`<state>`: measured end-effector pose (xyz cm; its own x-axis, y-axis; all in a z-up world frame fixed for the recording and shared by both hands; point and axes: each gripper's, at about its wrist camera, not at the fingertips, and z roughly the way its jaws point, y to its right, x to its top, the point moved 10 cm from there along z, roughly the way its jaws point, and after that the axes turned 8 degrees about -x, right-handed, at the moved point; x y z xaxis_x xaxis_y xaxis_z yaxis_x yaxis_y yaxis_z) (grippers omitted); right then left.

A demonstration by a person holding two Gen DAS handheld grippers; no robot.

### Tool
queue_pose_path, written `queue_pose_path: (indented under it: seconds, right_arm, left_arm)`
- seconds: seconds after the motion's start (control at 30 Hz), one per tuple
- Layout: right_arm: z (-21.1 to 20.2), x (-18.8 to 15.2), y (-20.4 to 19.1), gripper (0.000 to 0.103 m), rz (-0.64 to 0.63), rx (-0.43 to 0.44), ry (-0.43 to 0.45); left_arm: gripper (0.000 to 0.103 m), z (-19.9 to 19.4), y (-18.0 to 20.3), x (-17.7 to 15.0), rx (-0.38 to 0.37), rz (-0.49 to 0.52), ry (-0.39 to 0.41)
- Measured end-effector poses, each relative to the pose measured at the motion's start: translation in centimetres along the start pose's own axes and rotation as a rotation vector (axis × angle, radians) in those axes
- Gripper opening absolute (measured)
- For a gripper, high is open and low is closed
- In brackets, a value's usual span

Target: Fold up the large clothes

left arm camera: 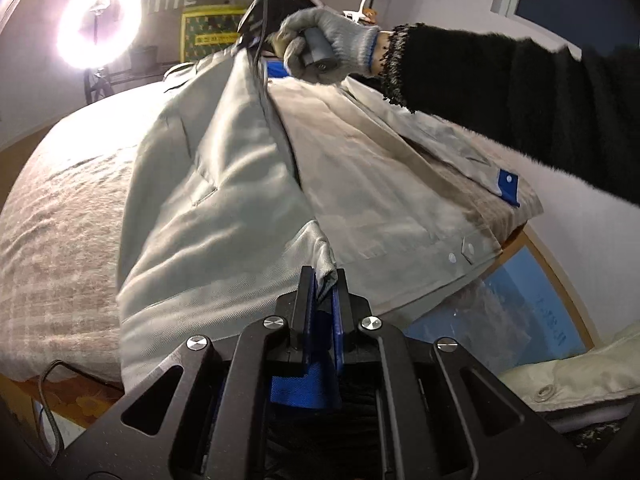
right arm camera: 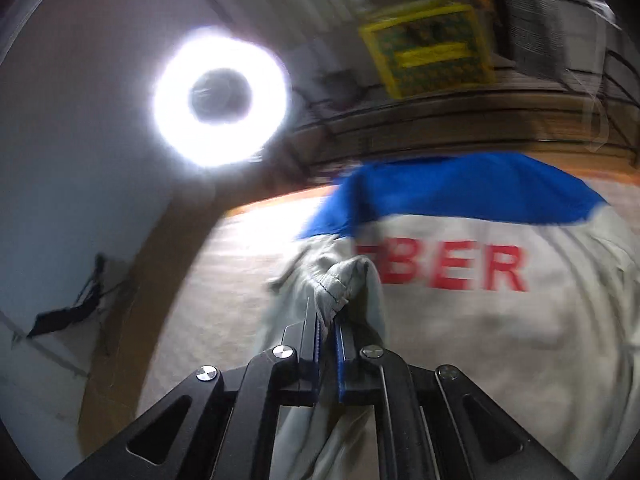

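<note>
Jacket lay spread on bed. Left tongs clamped on hem corner, right tongs clamped on bunched edge. Best approach, prob.: keep both grips level, cloth taut, lay fold w/o wrinkles.

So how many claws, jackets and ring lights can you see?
Claws: 2, the left claw and the right claw, each pinching jacket cloth
Jackets: 1, the grey jacket
Ring lights: 1, the ring light
Total: 4
</note>
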<state>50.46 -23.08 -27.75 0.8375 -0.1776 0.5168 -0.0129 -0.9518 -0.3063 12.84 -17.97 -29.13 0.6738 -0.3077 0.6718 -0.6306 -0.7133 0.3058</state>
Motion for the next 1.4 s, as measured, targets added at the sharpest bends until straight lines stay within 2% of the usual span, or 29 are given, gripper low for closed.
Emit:
queue_pose_path:
  seconds: [0.07, 0.17, 0.23, 0.33, 0.43, 0.6, 0.67, 0.73, 0.8, 0.9, 1.0, 1.07, 1.17, 1.3, 1.4]
  right_arm:
    - [2.5, -1.8, 1.9, 0.004, 0.012, -0.044, -0.059]
    - [4.6, -4.3, 2.9, 0.02, 0.014, -0.07, -0.143]
    - [3.8, -4.7, 3.2, 0.028, 0.026, -0.062, -0.136]
    - [0.1, -4.5, 3.0, 0.039, 0.045, -0.009, -0.075]
    - [-5.0, -5.1, 2.4, 0.039, 0.017, 0.045, -0.003]
    - [-14.1, -6.8, -0.7, 0.041, -0.047, 0.129, 0.116]
    - [-17.4, -8.3, -1.9, 0.051, -0.077, 0.116, 0.168]
    - [-20.9, -9.8, -2.8, 0.062, -0.104, 0.082, 0.261]
    - [-23.7, -11.4, -3.4, 0.064, -0.112, 0.041, 0.342]
    - [-27.9, -14.6, -4.5, 0.066, -0.123, 0.04, 0.397]
    - [-31.3, -16.8, -5.2, 0.074, -0.13, 0.008, 0.443]
    - [-32.8, -17.5, -5.5, 0.081, -0.141, -0.032, 0.466]
    - [-35.4, -18.4, -5.5, 0.085, -0.149, -0.089, 0.486]
    - [-39.1, -19.6, -5.0, 0.086, -0.082, -0.053, 0.523]
    - [-41.4, -20.5, -4.8, 0.086, -0.071, -0.049, 0.553]
  left_arm:
    - [0.006, 0.7, 0.3, -0.2, -0.014, 0.003, -0.03]
    - [0.006, 0.3, 0.6, -0.5, -0.02, 0.005, -0.041]
    - [0.006, -0.9, 0.7, -0.5, -0.029, 0.004, -0.032]
    - [0.006, -3.4, 0.4, -0.9, -0.035, -0.019, -0.015]
    - [0.006, -6.8, -0.6, -1.4, -0.007, -0.049, 0.02]
    - [0.006, -13.1, -4.1, -1.4, 0.098, -0.104, 0.125]
    - [0.006, -15.5, -6.3, -1.2, 0.134, -0.142, 0.166]
    - [0.006, -17.7, -8.4, -0.7, 0.144, -0.179, 0.207]
    - [0.006, -19.5, -10.2, 0.1, 0.146, -0.216, 0.249]
    - [0.006, -23.1, -13.7, 2.5, 0.186, -0.238, 0.322]
    - [0.006, -26.7, -16.8, 6.0, 0.213, -0.252, 0.392]
    - [0.006, -28.9, -17.7, 8.8, 0.228, -0.225, 0.434]
    - [0.006, -32.1, -18.1, 13.3, 0.241, -0.179, 0.494]
    - [0.006, -35.2, -17.1, 18.8, 0.214, -0.137, 0.553]
    - [0.006, -36.2, -16.3, 21.2, 0.174, -0.154, 0.578]
